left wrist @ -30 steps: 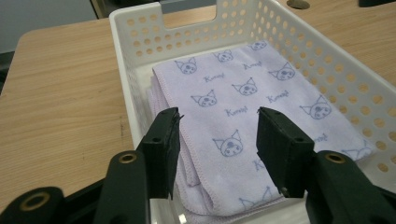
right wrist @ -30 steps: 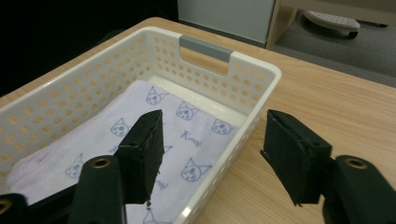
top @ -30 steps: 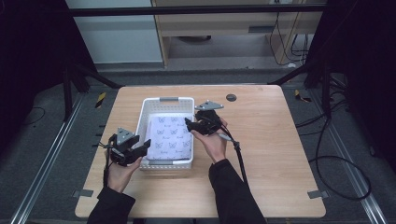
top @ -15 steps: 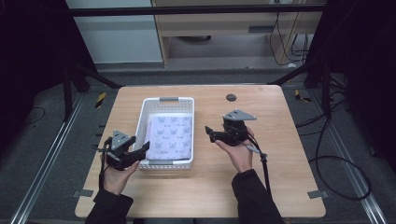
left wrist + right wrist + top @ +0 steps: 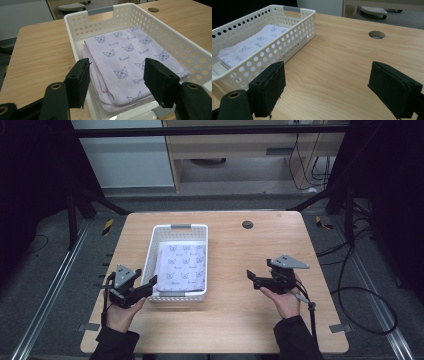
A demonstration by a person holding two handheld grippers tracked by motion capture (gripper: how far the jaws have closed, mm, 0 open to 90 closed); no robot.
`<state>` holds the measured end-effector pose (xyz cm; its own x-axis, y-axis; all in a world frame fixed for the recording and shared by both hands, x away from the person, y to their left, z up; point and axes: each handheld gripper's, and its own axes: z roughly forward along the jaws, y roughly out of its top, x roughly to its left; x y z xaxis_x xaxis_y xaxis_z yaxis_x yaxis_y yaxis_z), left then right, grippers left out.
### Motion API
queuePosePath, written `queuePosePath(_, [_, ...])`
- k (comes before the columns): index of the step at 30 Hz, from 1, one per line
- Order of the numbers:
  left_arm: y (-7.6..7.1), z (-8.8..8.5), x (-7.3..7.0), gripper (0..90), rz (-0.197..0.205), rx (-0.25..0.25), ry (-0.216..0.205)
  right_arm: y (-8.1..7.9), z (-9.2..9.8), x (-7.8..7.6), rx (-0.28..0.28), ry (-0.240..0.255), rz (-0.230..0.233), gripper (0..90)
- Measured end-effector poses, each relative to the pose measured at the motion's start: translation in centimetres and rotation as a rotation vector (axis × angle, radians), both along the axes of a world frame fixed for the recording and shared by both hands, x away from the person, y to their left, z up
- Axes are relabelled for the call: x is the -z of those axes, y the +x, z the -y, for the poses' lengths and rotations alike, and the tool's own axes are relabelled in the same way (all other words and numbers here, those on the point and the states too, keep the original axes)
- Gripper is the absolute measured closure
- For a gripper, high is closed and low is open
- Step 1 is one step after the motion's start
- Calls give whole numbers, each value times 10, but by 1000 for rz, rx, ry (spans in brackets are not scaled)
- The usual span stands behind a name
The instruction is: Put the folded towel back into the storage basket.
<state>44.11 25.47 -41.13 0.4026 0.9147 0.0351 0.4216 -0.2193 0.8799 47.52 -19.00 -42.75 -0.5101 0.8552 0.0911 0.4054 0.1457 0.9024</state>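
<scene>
**Both tongs idling open, cloth sitting in basket**

Wooden table (image 5: pixel 235 320) is carrying one white perforated basket (image 5: pixel 176 227) with a folded lilac cat-print cloth (image 5: pixel 182 266) lying flat inside. Left gripper (image 5: pixel 116 75) is hovering at the basket's near corner, jaws spread and gripping nothing. Right gripper (image 5: pixel 325 86) is sitting well apart over bare wood, also wide and empty.

Risks, judging from here:
- Left jaw is riding close to the rim; pushing in could be shoving the basket.
- Pinching one layer could be unfolding the cloth.
</scene>
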Motion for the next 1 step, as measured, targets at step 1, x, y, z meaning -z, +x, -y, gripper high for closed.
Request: queuePosePath(1, [-1, 0, 0, 372, -1, 1, 0, -3, 5, 2, 2, -2, 2, 139])
